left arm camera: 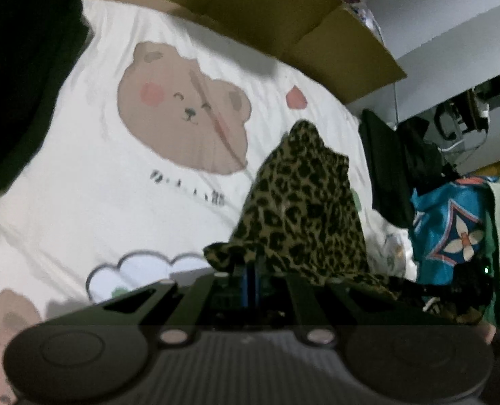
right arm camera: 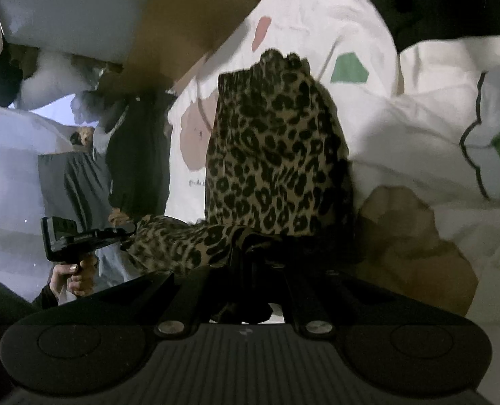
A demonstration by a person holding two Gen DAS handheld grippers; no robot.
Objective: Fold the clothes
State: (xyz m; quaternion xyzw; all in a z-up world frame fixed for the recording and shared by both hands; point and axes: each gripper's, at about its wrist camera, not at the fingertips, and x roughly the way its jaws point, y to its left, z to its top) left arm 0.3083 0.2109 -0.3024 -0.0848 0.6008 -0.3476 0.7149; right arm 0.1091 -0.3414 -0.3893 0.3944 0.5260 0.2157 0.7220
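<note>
A leopard-print garment [left arm camera: 304, 209] hangs lifted above a white bedsheet [left arm camera: 81, 168] printed with bears. My left gripper [left arm camera: 250, 266] is shut on one edge of it, the cloth bunching over the fingertips. In the right wrist view the same leopard-print garment [right arm camera: 273, 148] rises in front of the camera, and my right gripper [right arm camera: 253, 246] is shut on its lower edge. The left gripper [right arm camera: 81, 236] shows there at the left, held by a hand [right arm camera: 77, 276], with the cloth stretched between the two grippers.
A brown cardboard box [left arm camera: 283, 27] stands at the bed's far side. Dark clothing [left arm camera: 392, 168] and a blue patterned garment [left arm camera: 452, 229] are piled to the right. A black cloth [left arm camera: 20, 84] lies at the far left. The bear sheet [right arm camera: 402, 118] fills the right wrist view's right side.
</note>
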